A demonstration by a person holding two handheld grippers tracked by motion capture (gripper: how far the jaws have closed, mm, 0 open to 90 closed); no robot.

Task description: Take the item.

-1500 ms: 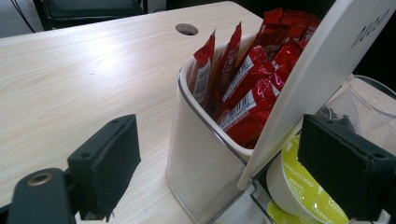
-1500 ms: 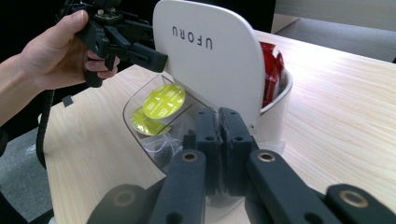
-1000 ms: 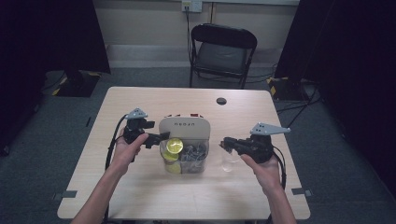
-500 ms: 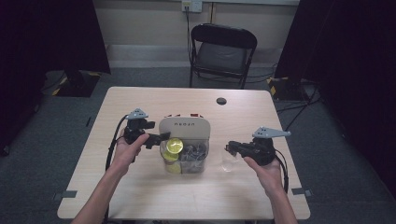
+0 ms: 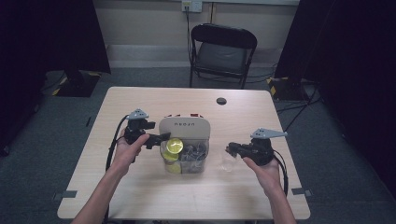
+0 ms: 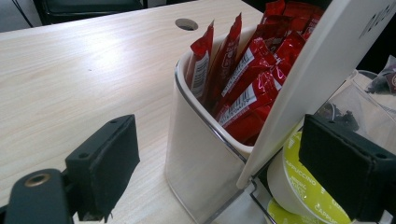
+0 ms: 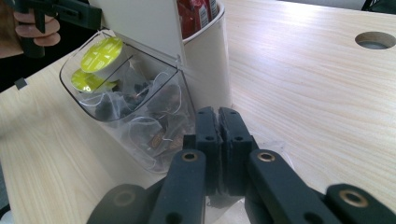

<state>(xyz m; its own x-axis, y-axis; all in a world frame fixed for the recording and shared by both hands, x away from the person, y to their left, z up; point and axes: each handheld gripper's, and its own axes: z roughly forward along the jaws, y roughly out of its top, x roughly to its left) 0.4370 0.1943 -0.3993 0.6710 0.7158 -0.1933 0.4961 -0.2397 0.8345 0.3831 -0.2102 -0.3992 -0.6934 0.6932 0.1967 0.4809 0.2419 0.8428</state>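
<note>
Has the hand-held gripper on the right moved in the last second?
Yes. The right hand-held gripper has drawn back toward the person, away from the organizer.

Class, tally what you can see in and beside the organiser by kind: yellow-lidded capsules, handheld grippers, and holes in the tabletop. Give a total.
Yellow-lidded capsules: 2
Grippers: 2, the left gripper and the right gripper
Holes in the tabletop: 1
Total: 5

Right gripper (image 5: pixel 232 150) lowered toward table (image 5: pixel 140 196) (jaws together).
</note>
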